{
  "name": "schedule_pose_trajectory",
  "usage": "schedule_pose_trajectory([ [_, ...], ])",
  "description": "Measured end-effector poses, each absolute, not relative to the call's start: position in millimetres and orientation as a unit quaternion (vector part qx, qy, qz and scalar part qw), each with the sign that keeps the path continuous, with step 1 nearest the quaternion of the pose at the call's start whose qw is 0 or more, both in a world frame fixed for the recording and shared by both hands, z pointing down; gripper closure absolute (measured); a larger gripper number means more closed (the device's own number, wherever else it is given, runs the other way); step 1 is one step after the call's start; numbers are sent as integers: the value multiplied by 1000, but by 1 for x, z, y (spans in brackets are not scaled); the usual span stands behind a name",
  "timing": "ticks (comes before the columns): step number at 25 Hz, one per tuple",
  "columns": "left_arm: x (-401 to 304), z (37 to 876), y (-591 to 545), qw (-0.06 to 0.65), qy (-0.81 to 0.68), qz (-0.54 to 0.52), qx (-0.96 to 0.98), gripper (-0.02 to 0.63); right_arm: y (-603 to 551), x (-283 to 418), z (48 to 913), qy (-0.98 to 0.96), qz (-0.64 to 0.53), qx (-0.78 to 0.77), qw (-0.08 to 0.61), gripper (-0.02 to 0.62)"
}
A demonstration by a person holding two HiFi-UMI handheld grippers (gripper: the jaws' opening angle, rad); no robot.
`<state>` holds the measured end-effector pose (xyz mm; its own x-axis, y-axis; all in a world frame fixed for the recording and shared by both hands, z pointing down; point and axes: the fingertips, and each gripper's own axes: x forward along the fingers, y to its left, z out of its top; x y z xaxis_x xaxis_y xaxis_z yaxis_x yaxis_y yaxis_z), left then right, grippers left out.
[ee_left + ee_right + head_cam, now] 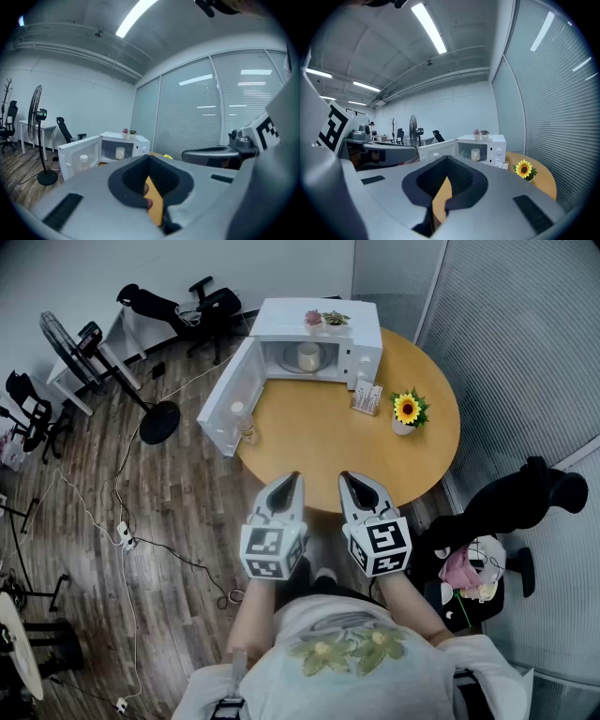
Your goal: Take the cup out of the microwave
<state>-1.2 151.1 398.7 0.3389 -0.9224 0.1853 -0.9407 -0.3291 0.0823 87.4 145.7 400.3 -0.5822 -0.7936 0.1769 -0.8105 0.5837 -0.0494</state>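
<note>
A white microwave (361, 343) stands at the far edge of the round wooden table (319, 451), its door (225, 399) swung open to the left. Inside it sits a pale cup (307, 356), upright on the turntable. The cup (120, 152) also shows in the left gripper view, and the cup (475, 154) in the right gripper view, small and far ahead. My left gripper (286, 486) and right gripper (358, 486) hover side by side over the table's near edge. Both are shut with nothing in them and point toward the microwave.
A small clear bottle (242, 418) stands on the table by the open door. A card box (367, 398) and a potted sunflower (407, 410) sit to the microwave's right, with two small plants (323, 320) on top. A floor fan (159, 421), cables and chairs are at left.
</note>
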Motion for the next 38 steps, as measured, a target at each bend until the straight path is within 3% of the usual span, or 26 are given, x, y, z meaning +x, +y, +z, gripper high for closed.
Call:
schedule_pose_trajectory([
  [19,-3,408,121,93,-556,65,823,604,111,78,418,-887,106,442,82,575],
  [26,-20,417,89,112,-546,67,828,604,79,58,440,-888,139,419,129,377],
  [38,-44,436,24,125,-511,88,846,604,18,40,456,-869,157,444,153,362],
])
